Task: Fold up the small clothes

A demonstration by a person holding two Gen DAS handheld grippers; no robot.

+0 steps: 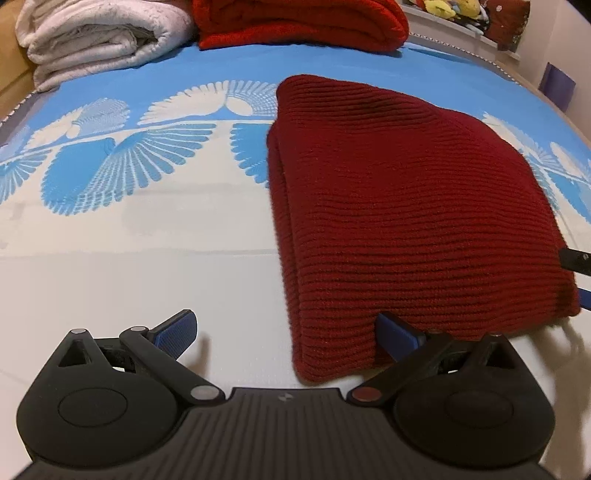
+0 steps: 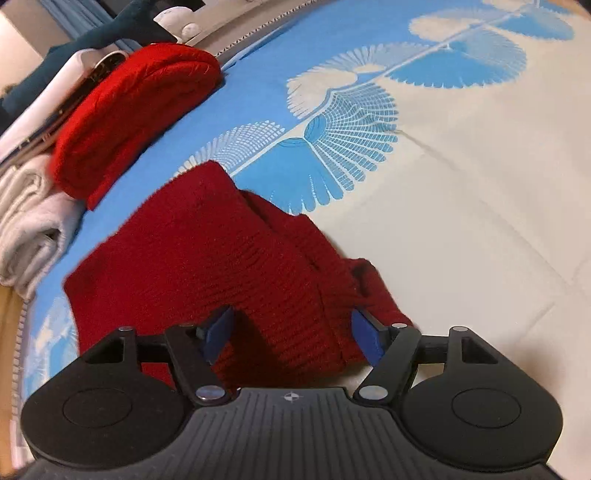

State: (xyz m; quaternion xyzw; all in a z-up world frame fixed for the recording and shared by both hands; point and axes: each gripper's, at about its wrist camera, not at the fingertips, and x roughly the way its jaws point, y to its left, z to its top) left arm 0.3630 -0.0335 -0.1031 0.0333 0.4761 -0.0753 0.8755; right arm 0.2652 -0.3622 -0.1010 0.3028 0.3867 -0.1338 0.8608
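A dark red ribbed knit garment [image 1: 399,206] lies folded flat on the blue and cream bedsheet [image 1: 147,236]. My left gripper [image 1: 288,332] is open at the garment's near left corner; its right finger [image 1: 399,334] touches the knit edge, its left finger [image 1: 177,328] is over bare sheet. In the right wrist view the same garment [image 2: 221,258] lies right in front of my right gripper [image 2: 291,336], which is open with both blue pads over or against the knit's near edge. The right gripper's tip shows at the left wrist view's right edge [image 1: 576,260].
A bright red folded knit [image 1: 299,22] and a folded white blanket [image 1: 96,37] sit at the bed's far edge; both also show in the right wrist view, the red knit [image 2: 129,114] and the blanket [image 2: 29,221]. Plush toys [image 1: 454,9] sit on a shelf beyond.
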